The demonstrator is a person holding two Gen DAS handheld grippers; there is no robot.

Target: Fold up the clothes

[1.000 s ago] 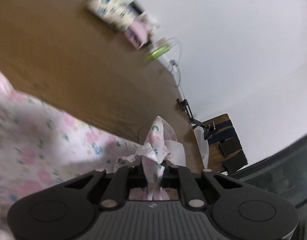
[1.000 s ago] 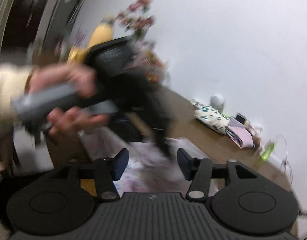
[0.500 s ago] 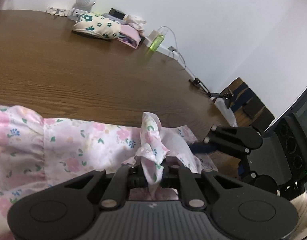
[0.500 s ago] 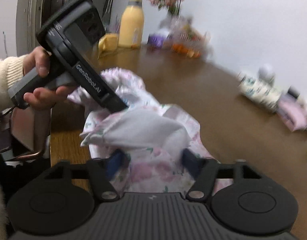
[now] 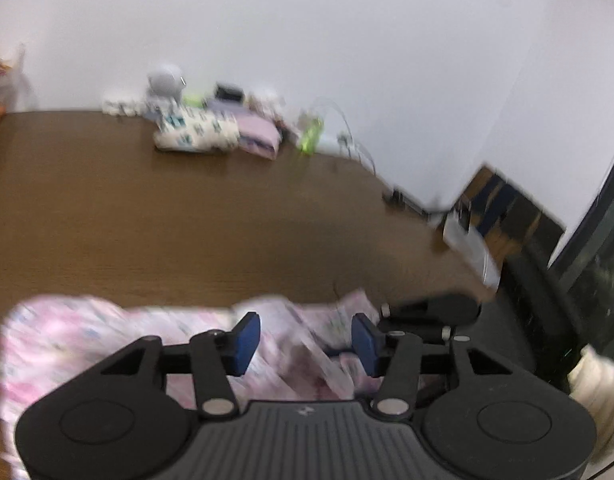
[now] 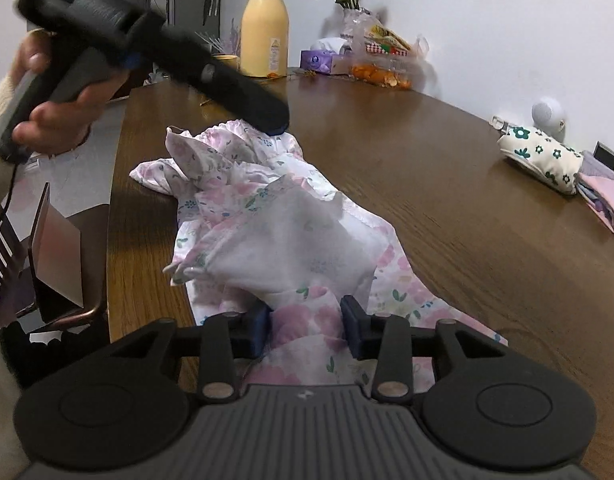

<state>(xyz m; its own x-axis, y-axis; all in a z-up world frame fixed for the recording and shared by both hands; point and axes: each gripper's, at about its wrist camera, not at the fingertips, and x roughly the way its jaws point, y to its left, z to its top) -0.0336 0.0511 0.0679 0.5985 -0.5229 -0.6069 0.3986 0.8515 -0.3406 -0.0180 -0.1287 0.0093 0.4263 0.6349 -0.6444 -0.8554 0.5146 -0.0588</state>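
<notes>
- Since the earlier frames the left gripper (image 5: 305, 338) has let go of the bunched fabric peak it was pinching; its blue pads now stand apart and are opening with nothing pressed between them, cloth lying blurred beneath, while the right gripper (image 6: 305, 322) has come down onto the garment
- Biggest in both views is the dark brown wooden table (image 6: 447, 184), filling the middle of each frame
- On it, from centre to lower middle of the right wrist view, lies the white and pink floral cotton garment (image 6: 275, 224), crumpled, with a pale inside-out panel folded over on top; folding looks barely begun
- At upper left of that view a hand (image 6: 55, 120) holds the left gripper, its tip just above the garment's far frilled edge
- The right gripper's jaws are narrowing around a raised ridge of pink-flowered fabric that sits between the pads; whether they already press it I cannot tell for certain, though both pads appear to touch it
- A cream, green-flowered fabric pouch (image 6: 541, 158) and folded pink cloth (image 6: 605, 204) sit at the right edge, well apart
- Risk: the ridge may be one thin layer only, so a pull could drag the top panel and leave the rest bunched; the freed far end may slump toward the table edge at left
</notes>
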